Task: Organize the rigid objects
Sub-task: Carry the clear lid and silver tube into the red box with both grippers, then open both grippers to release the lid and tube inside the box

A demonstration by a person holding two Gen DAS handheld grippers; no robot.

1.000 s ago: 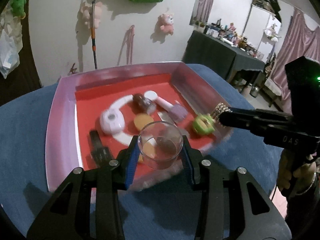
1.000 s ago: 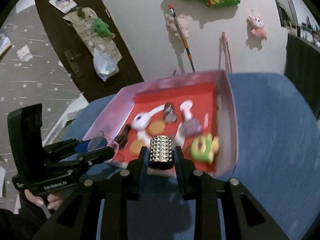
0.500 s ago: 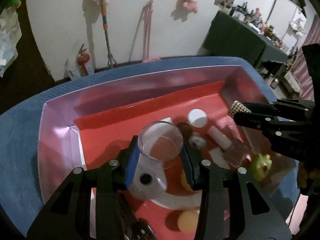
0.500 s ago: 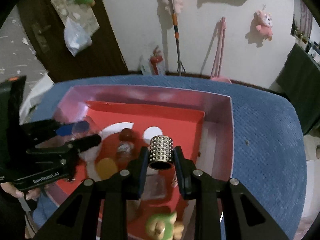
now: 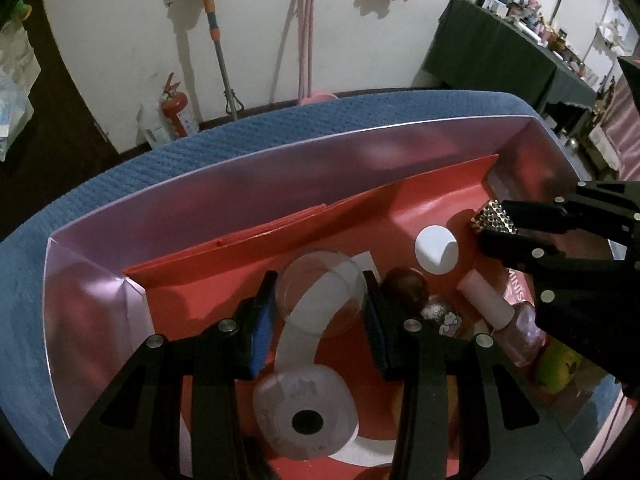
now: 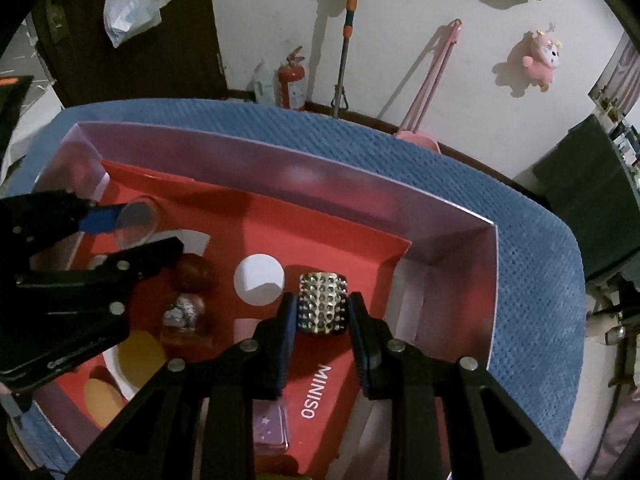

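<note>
Clear glass [image 5: 320, 292] sits pinched in the left gripper [image 5: 318, 312] fingers above the red tray [image 5: 192, 276]. Right gripper [image 6: 322, 316] fingers pinch a studded cylinder [image 6: 323, 308] over the tray.

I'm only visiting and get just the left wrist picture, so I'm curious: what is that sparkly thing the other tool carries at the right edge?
Observer: A studded metal cylinder. The right gripper has its jaws pressed on both of its sides.
Operator: Is it over the box?
Observer: Yes. It shows against the red insert, just right of the white round cap. I cannot tell whether it touches down.
Operator: My view cuts off some lettering there. What does it say?
Observer: The printed word on the insert reads MINISO in full.
</note>
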